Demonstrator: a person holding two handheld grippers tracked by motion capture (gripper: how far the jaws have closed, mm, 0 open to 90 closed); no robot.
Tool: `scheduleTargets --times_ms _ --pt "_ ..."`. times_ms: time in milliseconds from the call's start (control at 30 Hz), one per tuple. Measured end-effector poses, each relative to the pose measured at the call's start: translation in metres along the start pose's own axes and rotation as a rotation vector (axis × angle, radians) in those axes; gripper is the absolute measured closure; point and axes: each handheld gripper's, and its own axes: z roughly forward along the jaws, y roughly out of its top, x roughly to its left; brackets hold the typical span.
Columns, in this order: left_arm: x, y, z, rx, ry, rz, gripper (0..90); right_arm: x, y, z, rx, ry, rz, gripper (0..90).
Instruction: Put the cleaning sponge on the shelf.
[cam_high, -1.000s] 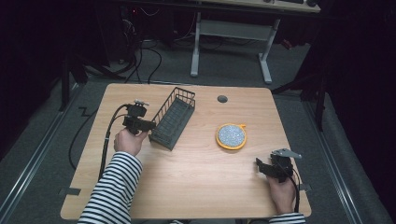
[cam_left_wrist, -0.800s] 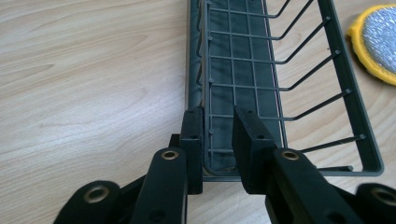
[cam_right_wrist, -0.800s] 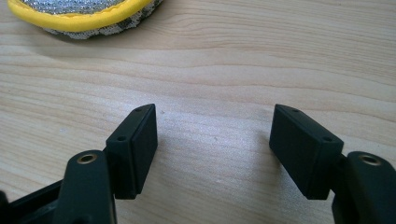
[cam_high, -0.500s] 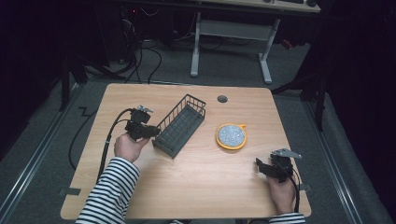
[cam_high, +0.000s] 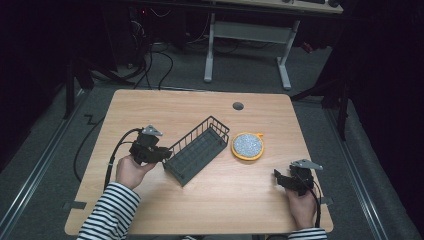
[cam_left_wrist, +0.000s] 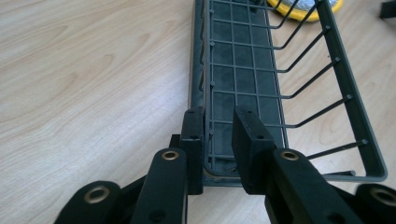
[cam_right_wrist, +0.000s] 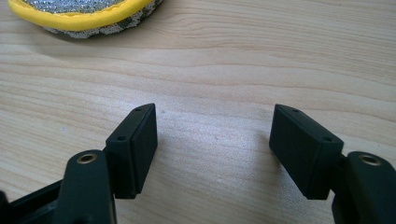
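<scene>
Both grippers, left (cam_high: 161, 154) and right (cam_high: 280, 178), are black, each topped by a grey 3-cornered plate. Brass-ringed holes mark the jaw arms. Black cables trail toward 6 o'clock. Sleeves (cam_high: 107, 212) are black-and-white striped.

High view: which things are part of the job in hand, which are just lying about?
In the job:
- wire basket, its end wall clamped
- left gripper, shut on that wall

Lying about:
- round yellow-rimmed scouring pad, beside the basket
- right gripper, jaws open over bare table
- cable grommet
</scene>
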Motion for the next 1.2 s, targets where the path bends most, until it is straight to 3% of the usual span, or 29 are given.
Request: scheduleTargets --times_ms 367,533,567,667,800,933,1000,1200 --pt "-0.004 -0.015 -0.012 -0.005 -0.052 0.08 75.0 0.0 0.0 0.0 -0.002 0.001 -0.001 32.3" --pt "0.0 -0.017 -0.013 -0.024 -0.037 0.081 75.4 0.0 0.0 0.0 -0.002 0.001 -0.001 32.3" --pt "0.0 -0.017 -0.014 -0.039 -0.037 0.082 80.6 0.0 0.0 0.0 0.0 0.0 0.0 32.3" --pt "0.001 -0.016 -0.018 -0.082 -0.046 0.066 78.8 0.0 0.0 0.0 0.0 0.0 0.0 32.3" --pt "0.001 -0.017 -0.019 -0.089 -0.034 0.055 70.6 0.0 0.0 0.0 -0.001 0.0 0.0 32.3" --pt "0.003 -0.017 -0.022 -0.113 -0.003 0.031 55.2 0.0 0.0 0.0 0.0 0.0 0.0 32.3" --pt "0.006 -0.018 -0.028 -0.147 0.014 0.003 49.9 0.0 0.0 0.0 -0.002 0.001 -0.001 32.3" --pt "0.014 -0.023 -0.033 -0.188 0.05 -0.046 43.4 0.0 0.0 0.0 -0.001 0.0 0.0 32.3"
